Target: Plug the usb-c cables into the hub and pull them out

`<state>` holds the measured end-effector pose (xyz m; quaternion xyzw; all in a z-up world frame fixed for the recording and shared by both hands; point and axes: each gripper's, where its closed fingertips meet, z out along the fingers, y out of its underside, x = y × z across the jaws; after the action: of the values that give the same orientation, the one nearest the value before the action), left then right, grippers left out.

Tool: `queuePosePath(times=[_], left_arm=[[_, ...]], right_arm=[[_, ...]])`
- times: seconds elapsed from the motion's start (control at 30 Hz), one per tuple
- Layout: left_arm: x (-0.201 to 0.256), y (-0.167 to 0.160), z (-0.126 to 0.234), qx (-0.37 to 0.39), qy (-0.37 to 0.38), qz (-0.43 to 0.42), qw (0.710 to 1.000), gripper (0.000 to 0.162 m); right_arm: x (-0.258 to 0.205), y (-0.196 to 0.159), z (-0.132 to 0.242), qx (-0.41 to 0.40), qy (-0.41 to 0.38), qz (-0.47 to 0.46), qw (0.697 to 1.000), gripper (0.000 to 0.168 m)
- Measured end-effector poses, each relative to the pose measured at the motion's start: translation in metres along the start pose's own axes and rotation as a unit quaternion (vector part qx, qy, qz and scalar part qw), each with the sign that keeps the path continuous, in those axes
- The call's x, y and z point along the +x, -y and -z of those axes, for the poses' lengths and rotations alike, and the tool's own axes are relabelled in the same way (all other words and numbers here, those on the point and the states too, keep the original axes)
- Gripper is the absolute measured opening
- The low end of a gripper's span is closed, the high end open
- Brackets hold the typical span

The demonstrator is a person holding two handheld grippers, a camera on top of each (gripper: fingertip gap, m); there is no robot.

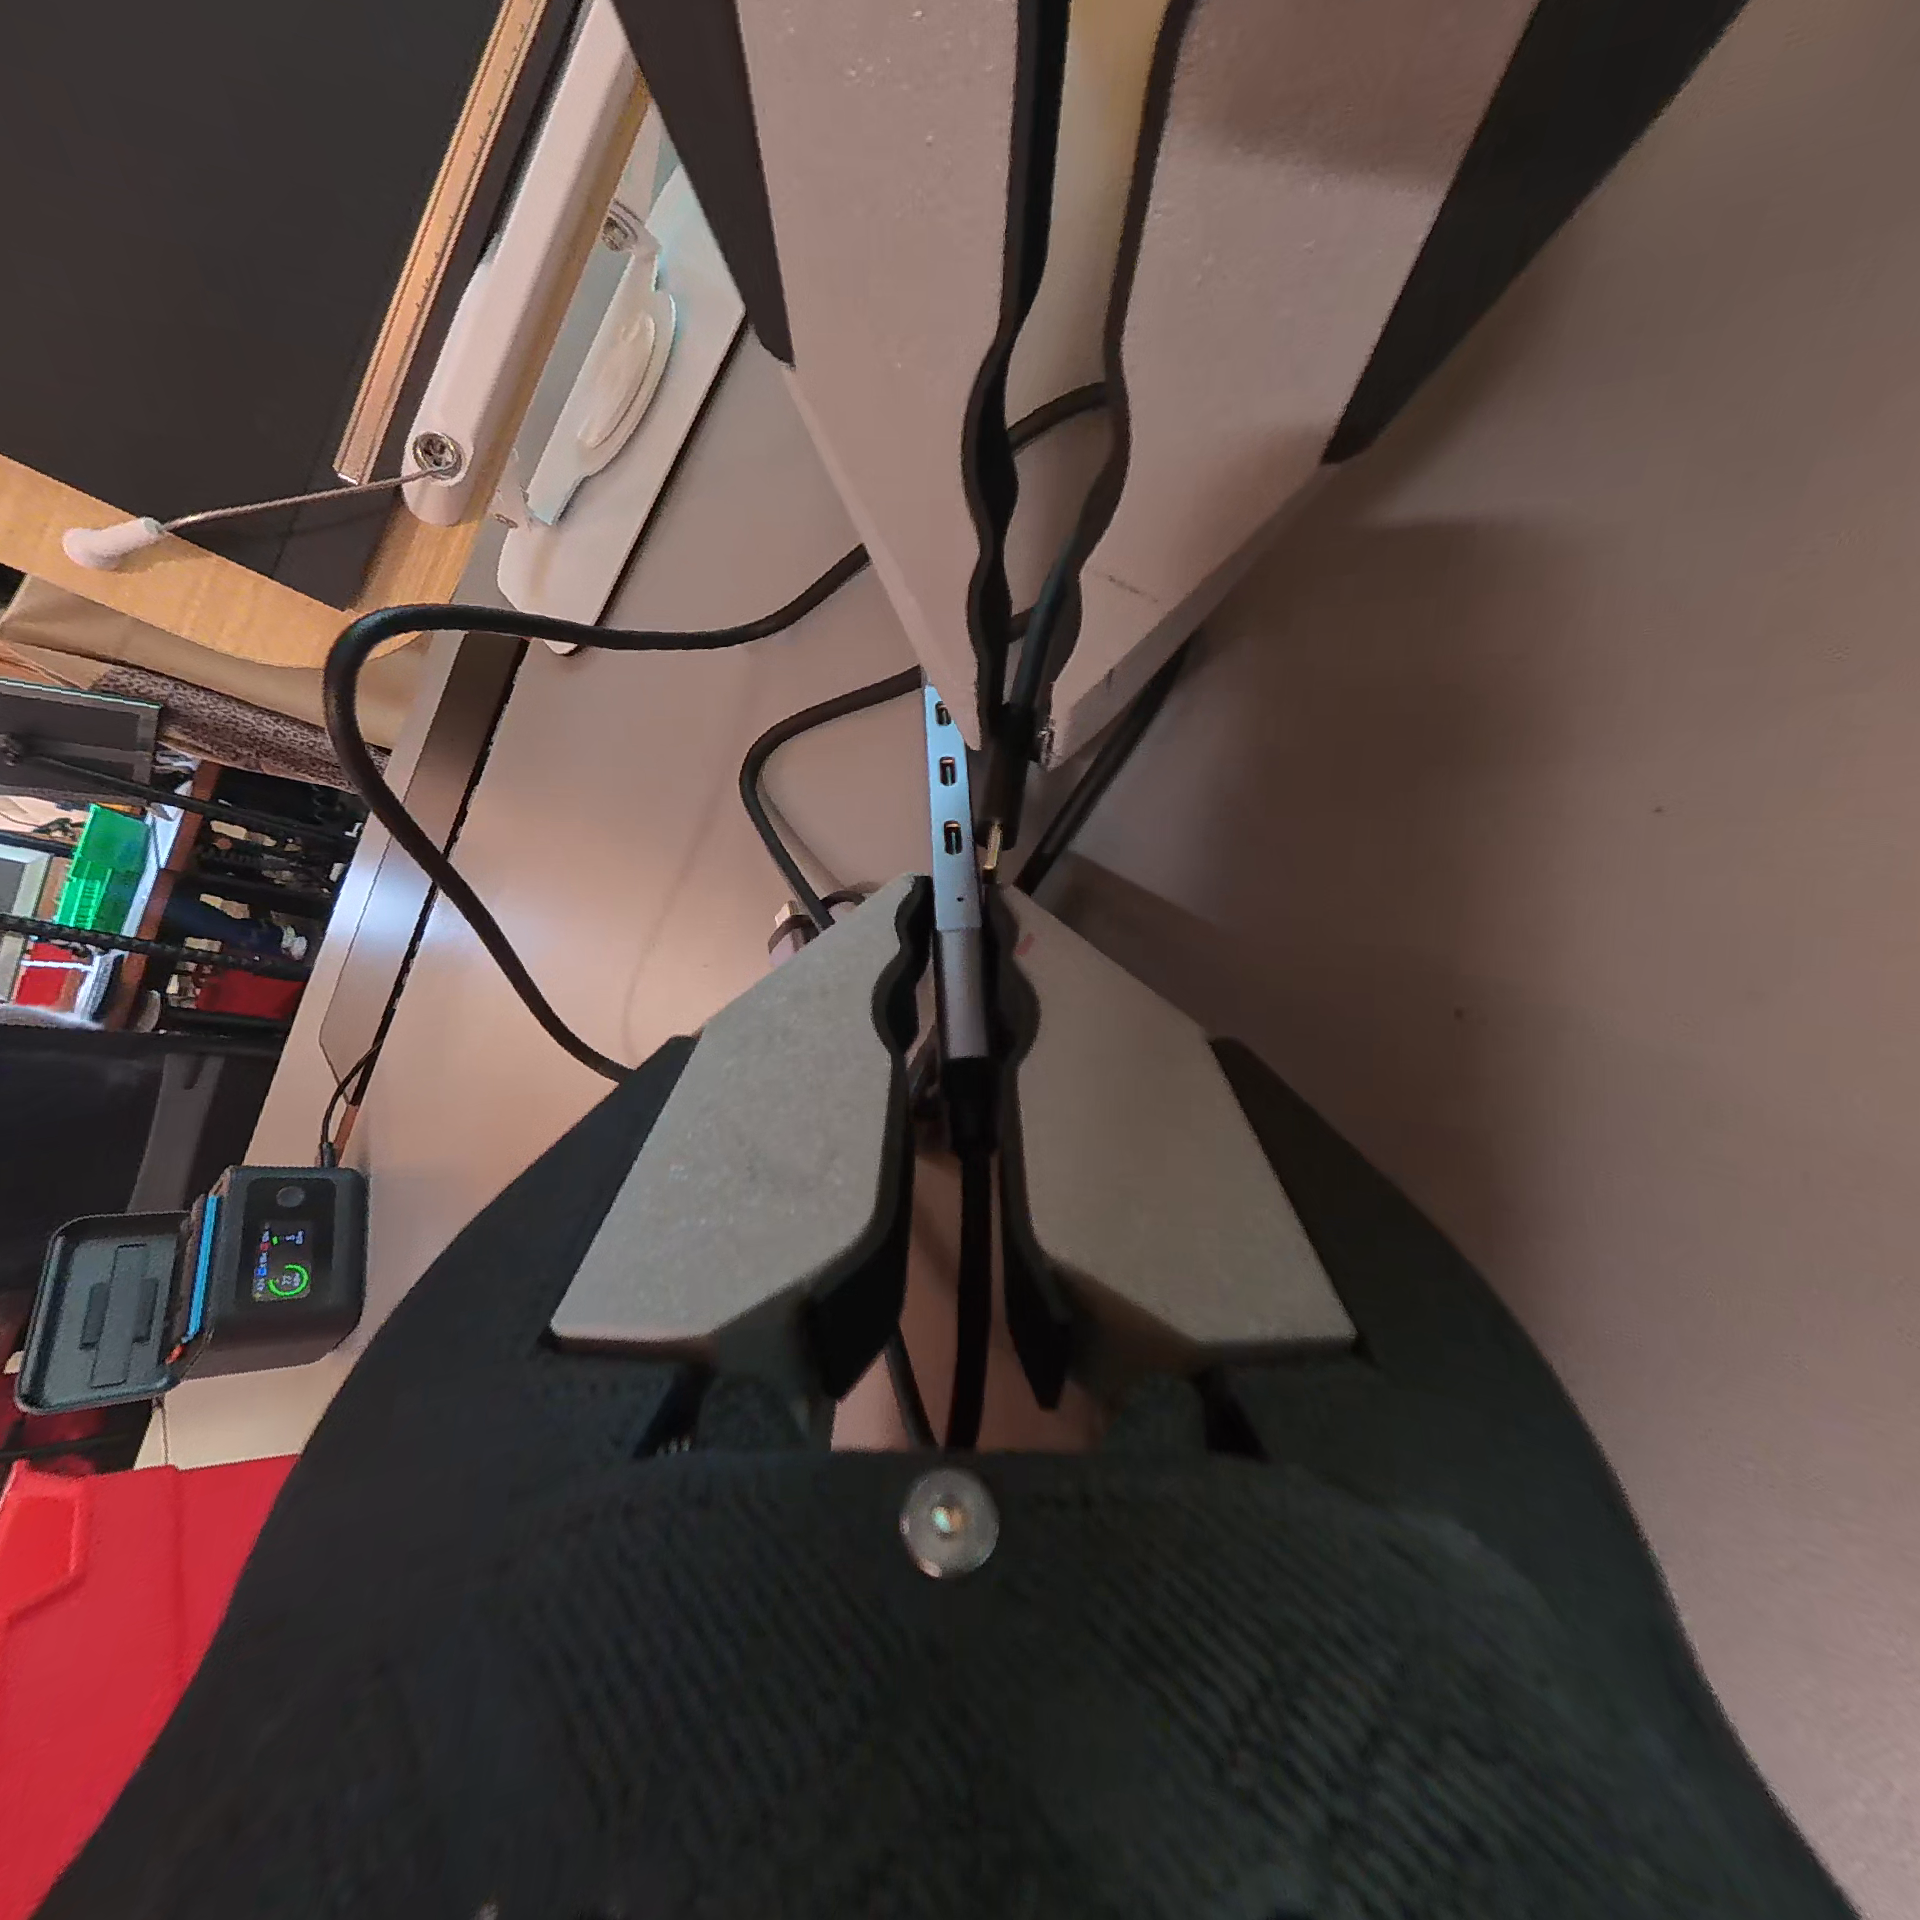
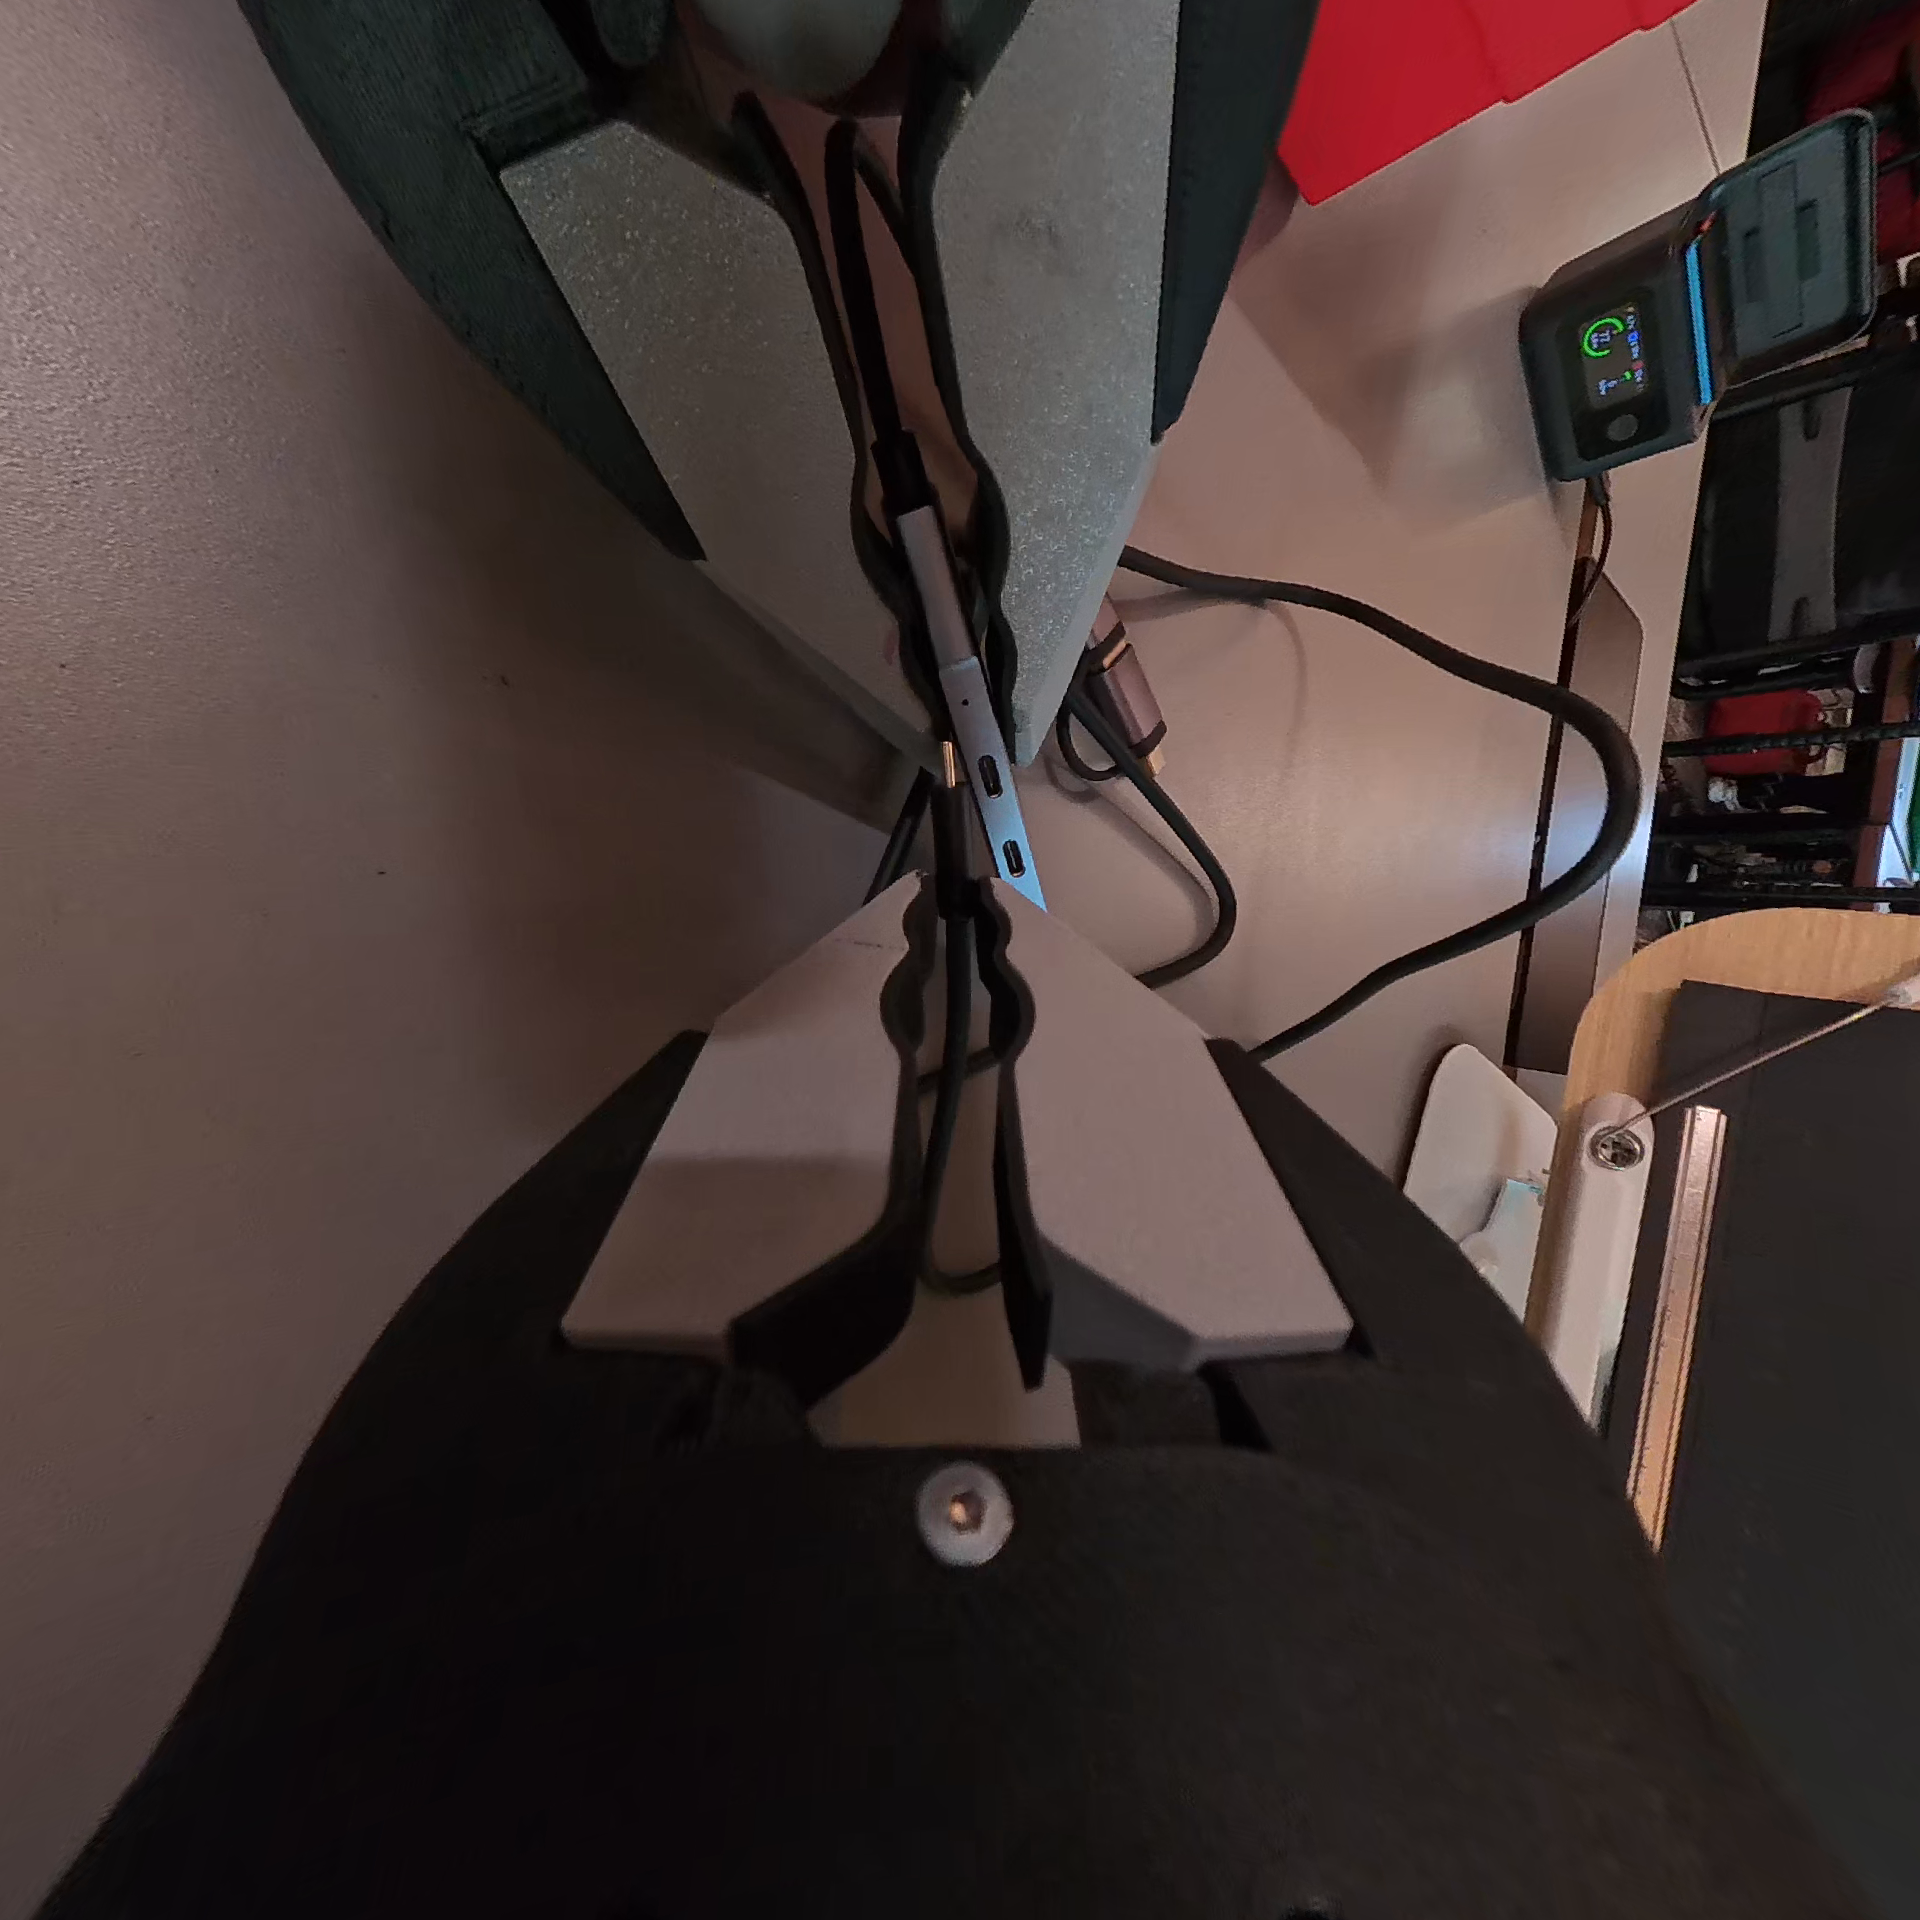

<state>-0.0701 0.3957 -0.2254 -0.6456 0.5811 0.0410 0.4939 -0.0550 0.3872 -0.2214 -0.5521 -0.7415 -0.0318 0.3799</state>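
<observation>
My left gripper (image 1: 961, 894) is shut on the end of a slim grey hub (image 1: 951, 800). The hub sticks out past the fingertips and shows a row of three empty USB-C ports. My right gripper (image 2: 954, 883) is shut on a black USB-C cable (image 2: 951, 831). Its bare metal plug tip (image 2: 948, 764) lies against the hub's (image 2: 997, 821) side, outside any port. The two grippers face each other tip to tip. The right gripper (image 1: 1013, 732) comes in from the top of the left wrist view. The left gripper (image 2: 977, 748) comes in from the top of the right wrist view.
Below lies a beige table (image 1: 1558, 935) with loose black cables (image 1: 436, 831) and a spare grey connector (image 2: 1127, 696). A dark power bank with a lit screen (image 1: 281, 1262) stands at the table edge by a red box (image 1: 104, 1610). A wooden board with white fittings (image 2: 1621, 1018) lies to one side. Less than 4 cm separates the two grippers' tips.
</observation>
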Motion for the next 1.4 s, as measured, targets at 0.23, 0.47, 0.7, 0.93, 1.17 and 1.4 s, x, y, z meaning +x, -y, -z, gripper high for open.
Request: queuePosePath(times=[0.23, 0.47, 0.7, 0.93, 1.17, 1.4], left_arm=[[-0.002, 0.003, 0.0, 0.009, -0.006, 0.03, 0.999, 0.006], [0.0, 0.004, 0.001, 0.015, -0.01, 0.035, 0.999, 0.008], [0.004, 0.006, 0.002, 0.02, -0.021, 0.038, 0.999, 0.022], [-0.012, 0.028, 0.02, 0.097, 0.003, 0.064, 0.993, 0.015], [-0.003, 0.026, 0.013, 0.078, 0.016, 0.013, 0.997, 0.006], [0.004, 0.032, 0.015, 0.09, -0.014, 0.036, 0.995, 0.015]], right_arm=[[0.001, -0.004, -0.001, 0.002, 0.004, -0.012, 1.0, 0.004], [-0.002, -0.003, 0.004, 0.023, 0.028, -0.035, 0.999, 0.004], [0.001, 0.001, 0.012, 0.06, 0.044, -0.064, 0.995, 0.004], [0.005, -0.002, 0.015, 0.057, 0.034, -0.066, 0.996, 0.004], [0.004, -0.007, 0.012, 0.036, 0.028, -0.051, 0.998, 0.004], [-0.001, 0.006, 0.016, 0.056, 0.033, -0.036, 0.997, 0.004]])
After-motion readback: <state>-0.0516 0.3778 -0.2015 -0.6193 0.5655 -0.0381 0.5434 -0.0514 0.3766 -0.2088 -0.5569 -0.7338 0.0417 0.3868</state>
